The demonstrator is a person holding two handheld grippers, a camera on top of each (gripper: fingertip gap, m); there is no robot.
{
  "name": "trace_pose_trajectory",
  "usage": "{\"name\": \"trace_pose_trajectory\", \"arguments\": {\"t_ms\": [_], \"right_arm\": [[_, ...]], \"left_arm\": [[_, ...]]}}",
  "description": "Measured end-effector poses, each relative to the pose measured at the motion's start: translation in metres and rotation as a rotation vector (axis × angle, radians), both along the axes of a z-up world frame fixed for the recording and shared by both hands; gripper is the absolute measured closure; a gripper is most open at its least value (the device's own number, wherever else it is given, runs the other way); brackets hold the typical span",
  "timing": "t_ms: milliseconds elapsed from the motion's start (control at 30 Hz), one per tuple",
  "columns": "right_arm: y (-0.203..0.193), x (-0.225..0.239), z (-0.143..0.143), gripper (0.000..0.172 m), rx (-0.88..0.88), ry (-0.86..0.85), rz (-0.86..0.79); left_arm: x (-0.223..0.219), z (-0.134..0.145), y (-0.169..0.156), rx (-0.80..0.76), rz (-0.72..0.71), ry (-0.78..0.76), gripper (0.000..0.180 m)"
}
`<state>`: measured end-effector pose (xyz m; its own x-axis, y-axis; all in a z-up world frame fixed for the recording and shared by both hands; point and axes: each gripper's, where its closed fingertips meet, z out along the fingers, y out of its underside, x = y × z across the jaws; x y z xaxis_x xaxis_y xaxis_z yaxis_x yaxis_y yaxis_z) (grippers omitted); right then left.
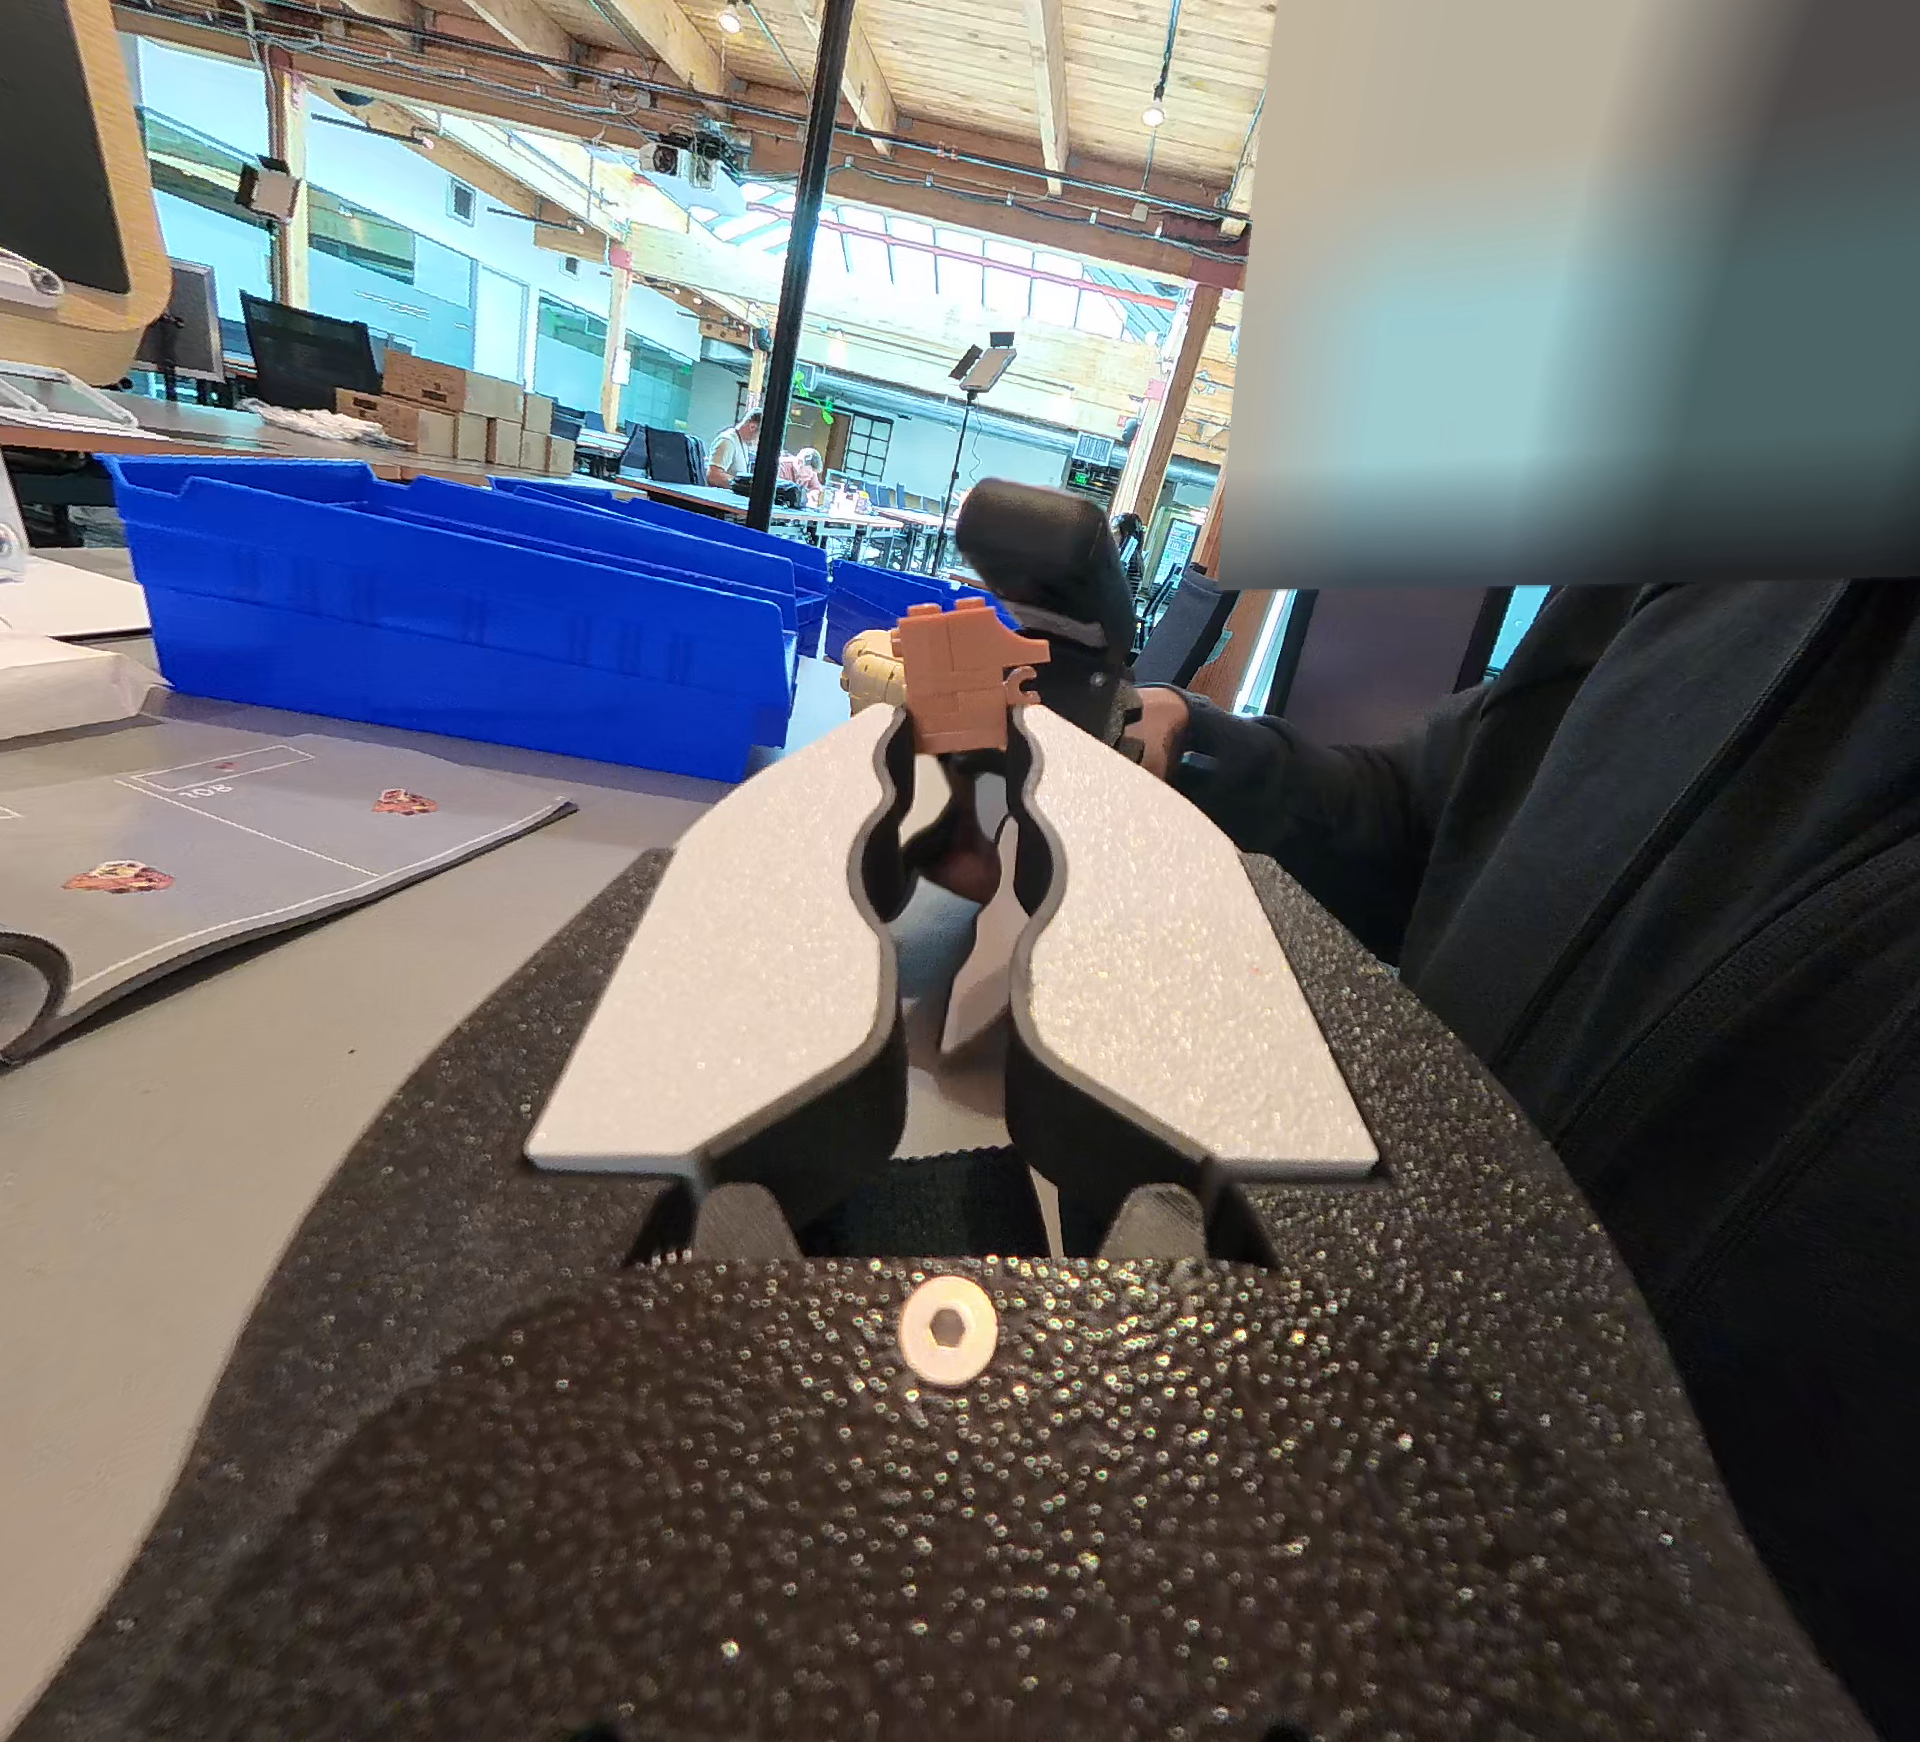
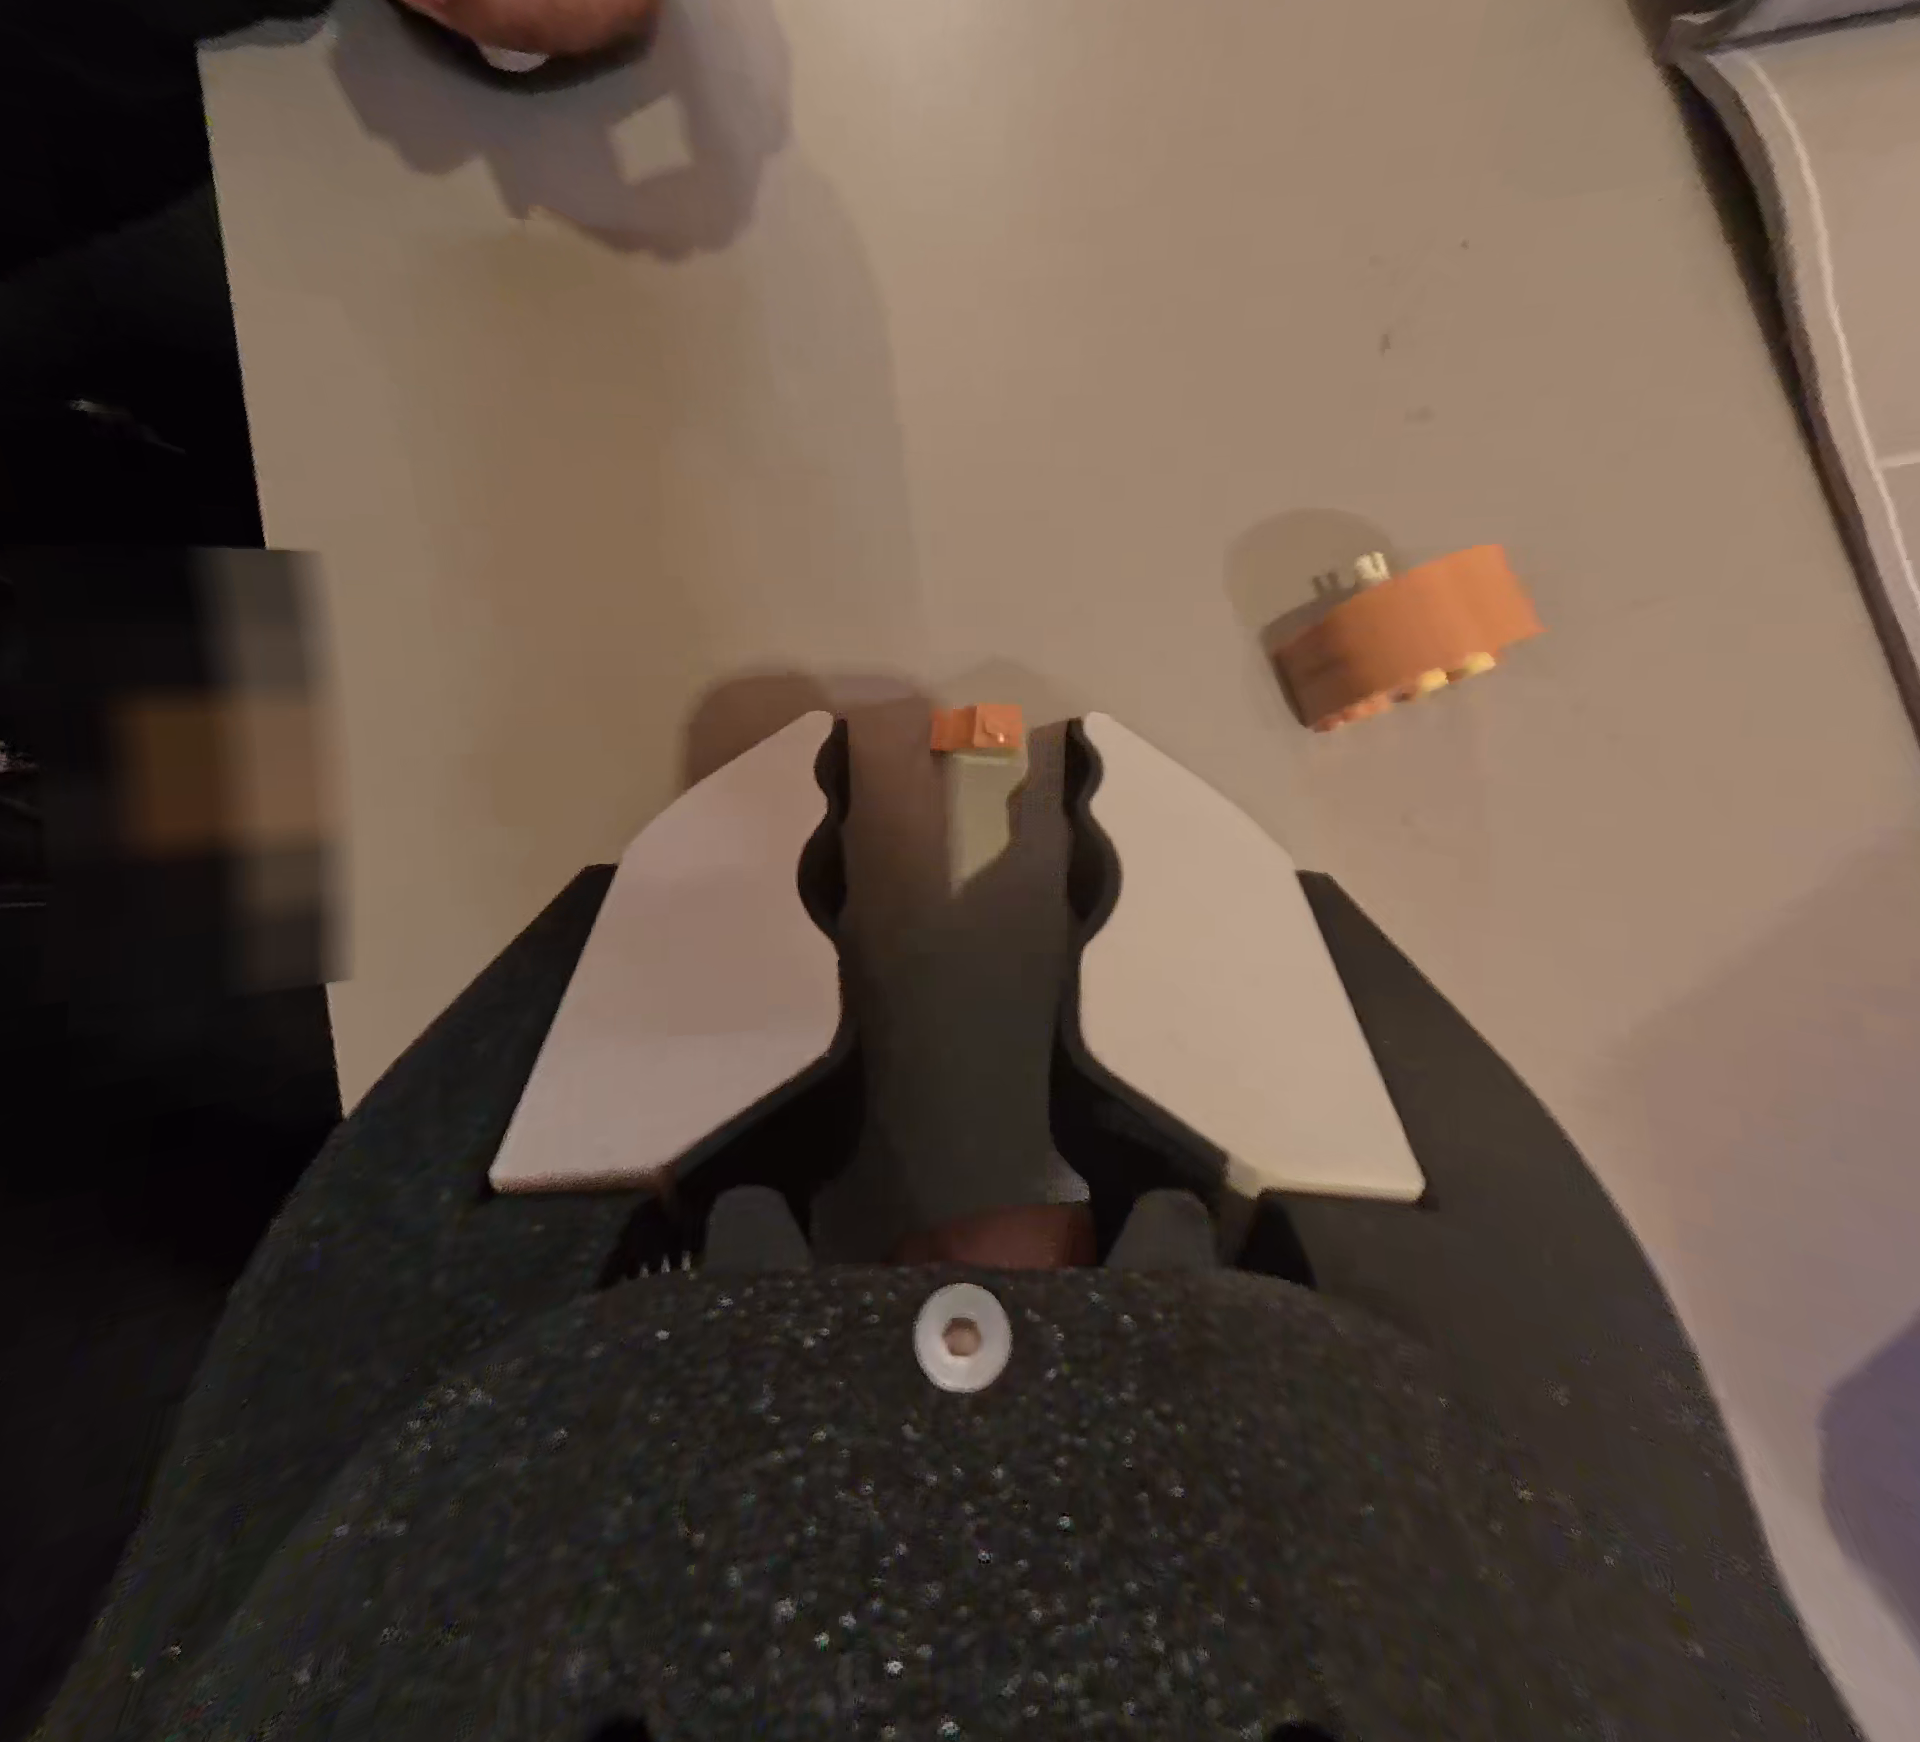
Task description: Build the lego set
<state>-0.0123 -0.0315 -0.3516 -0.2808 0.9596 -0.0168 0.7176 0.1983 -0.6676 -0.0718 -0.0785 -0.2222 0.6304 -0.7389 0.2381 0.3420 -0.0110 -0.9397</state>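
Through the left wrist view, I see my left hand-held gripper (image 1: pixel 961 736) clenched on an orange brick assembly (image 1: pixel 961 679), both fingertips pressed against its lower sides while most of it stands up above them. Just behind it sits a tan rounded brick piece (image 1: pixel 871 666), and beyond, to the left, blue bins (image 1: pixel 457 612) on the tabletop (image 1: pixel 208 1173).

Through the right wrist view, my right hand-held gripper (image 2: pixel 958 736) is released, its fingers apart, with a small orange brick (image 2: pixel 977 728) lying on the tabletop (image 2: pixel 1039 238) between the fingertips, clear of both. Ahead and to the right lies a round orange brick assembly (image 2: pixel 1408 638).
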Motion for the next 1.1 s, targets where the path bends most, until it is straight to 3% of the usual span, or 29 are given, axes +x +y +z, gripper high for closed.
{"name": "trace_pose_trajectory", "arguments": {"t_ms": [167, 500, 667, 733, 933, 1100], "right_arm": [[0.002, 0.004, 0.010, 0.136, -0.096, 0.070, -0.187], [0.006, -0.002, -0.003, 0.156, 0.055, 0.036, -0.160], [-0.001, -0.004, -0.001, 0.156, 0.037, 0.038, -0.093], [-0.009, -0.007, 0.015, 0.156, -0.049, 0.074, -0.043], [-0.044, -0.028, 0.131, 0.156, -0.348, 0.290, 0.171], [-0.066, -0.039, 0.146, 0.156, -0.336, 0.245, 0.273]], "left_arm": [[0.000, 0.000, 0.000, -0.002, -0.002, -0.001, 0.165], [0.003, -0.001, 0.000, 0.000, -0.008, 0.016, 0.165], [0.004, -0.002, 0.001, -0.008, -0.017, 0.021, 0.165], [0.006, -0.003, 0.001, -0.008, -0.022, 0.029, 0.165], [0.014, -0.004, 0.000, 0.007, -0.039, 0.067, 0.164], [0.013, -0.003, -0.001, 0.020, -0.032, 0.065, 0.165]]}}
